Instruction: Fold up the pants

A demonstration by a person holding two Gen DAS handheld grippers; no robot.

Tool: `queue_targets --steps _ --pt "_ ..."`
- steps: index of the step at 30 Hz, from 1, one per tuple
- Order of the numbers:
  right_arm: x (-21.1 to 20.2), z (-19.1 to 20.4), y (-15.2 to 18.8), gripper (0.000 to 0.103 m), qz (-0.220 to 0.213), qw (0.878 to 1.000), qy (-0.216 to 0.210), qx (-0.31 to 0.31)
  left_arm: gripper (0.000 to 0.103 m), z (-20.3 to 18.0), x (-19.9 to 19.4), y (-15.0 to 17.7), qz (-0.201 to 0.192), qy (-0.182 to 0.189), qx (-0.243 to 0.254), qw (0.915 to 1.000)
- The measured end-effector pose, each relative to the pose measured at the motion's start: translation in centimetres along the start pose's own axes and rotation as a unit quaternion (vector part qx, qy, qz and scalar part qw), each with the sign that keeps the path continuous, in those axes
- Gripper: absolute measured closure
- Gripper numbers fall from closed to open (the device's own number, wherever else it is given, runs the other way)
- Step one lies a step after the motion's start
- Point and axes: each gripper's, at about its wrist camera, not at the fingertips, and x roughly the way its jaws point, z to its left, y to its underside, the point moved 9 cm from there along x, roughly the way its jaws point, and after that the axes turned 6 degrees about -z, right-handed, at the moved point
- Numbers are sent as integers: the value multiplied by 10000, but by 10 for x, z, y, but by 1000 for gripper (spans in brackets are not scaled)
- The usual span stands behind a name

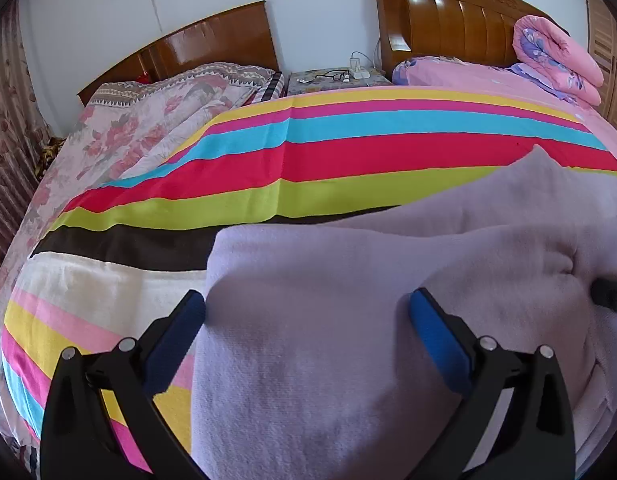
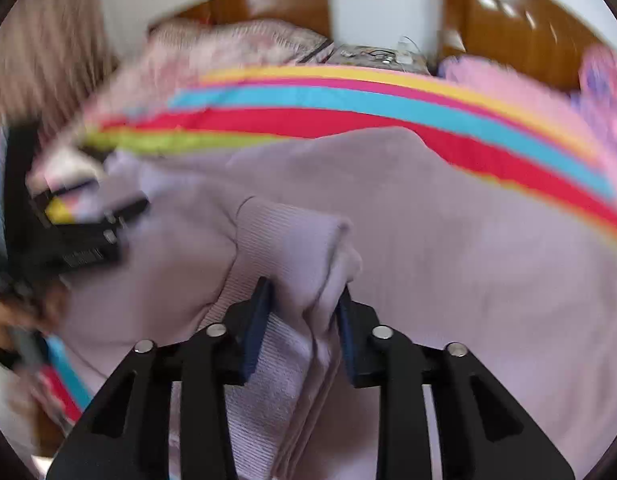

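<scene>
Lilac knit pants point(image 1: 348, 300) lie spread on a striped bedsheet point(image 1: 268, 152). My left gripper point(image 1: 306, 306) is open above the pants' left edge, its blue pads point(image 1: 432, 320) wide apart with cloth beneath them and nothing pinched. In the blurred right wrist view the same pants point(image 2: 428, 240) fill the middle, and my right gripper point(image 2: 306, 294) is shut on a bunched ribbed fold of the pants point(image 2: 296, 240), lifted off the sheet. The left gripper point(image 2: 88, 240) shows as a dark shape at the left there. The right gripper's tip point(image 1: 610, 294) peeks in at the right edge of the left wrist view.
A floral quilt point(image 1: 148, 120) covers the left bed, below a wooden headboard point(image 1: 204, 44). A nightstand point(image 1: 332, 78) with glasses and a charger stands between the headboards. A rolled pink quilt point(image 1: 556, 56) lies at the back right. A curtain point(image 1: 8, 120) hangs at the left.
</scene>
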Motion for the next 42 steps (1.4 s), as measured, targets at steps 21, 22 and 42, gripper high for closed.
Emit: queue_targets --steps 21,22,42 --pt "-64 -7 43 37 -298 9968 -42 -746 1 2 5 1 119 66 -170 9998" --pt "-61 -19 51 36 -150 9972 122 -729 1 2 6 1 128 61 -173 9997" --pt "-128 -128 71 16 -600 9935 954 -182 1 2 7 1 183 55 -249 9995"
